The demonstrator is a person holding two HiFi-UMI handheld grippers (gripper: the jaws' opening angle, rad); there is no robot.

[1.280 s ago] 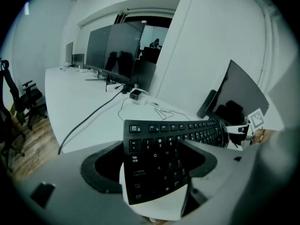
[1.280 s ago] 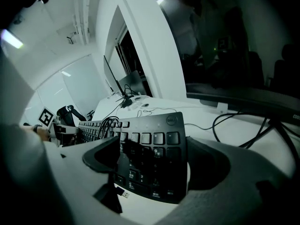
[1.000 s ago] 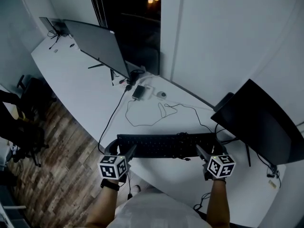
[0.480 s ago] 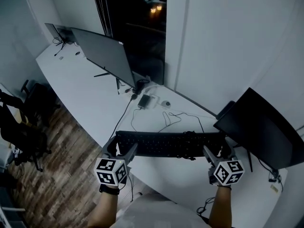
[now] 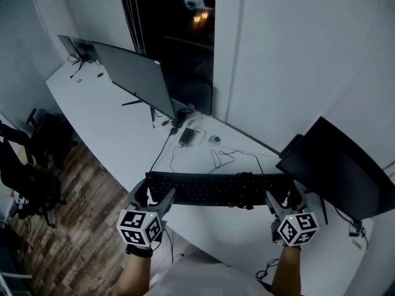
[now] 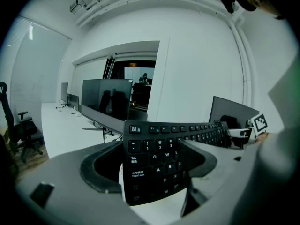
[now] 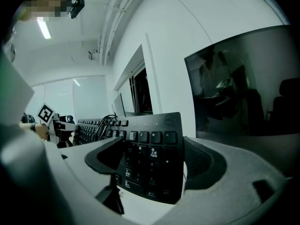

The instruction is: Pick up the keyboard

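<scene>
1. Holding the keyboard (image 5: pixel 216 189) by both ends is the step in hand. It hangs roughly level between the two grippers, over the near edge of the white desk (image 5: pixel 105 116) and apparently clear of it.
2. The left gripper (image 5: pixel 153 196) is clamped across the keyboard's left end, with one jaw on the near edge and one on the far edge.
3. The right gripper (image 5: pixel 284 197) has the number-pad end between its jaws, which are closing on it. It needs only enough squeeze to hold, not to flex the board.
4. Both hands should lift at one pace, so the keyboard neither tilts nor twists.
5. A cable (image 5: pixel 217 158) lies looped on the desk just beyond the keyboard. It probably limits how high the lift can go before it drags.
6. The dark monitor (image 5: pixel 336 165) stands near the right end, so the lift should steer clear of it.
</scene>
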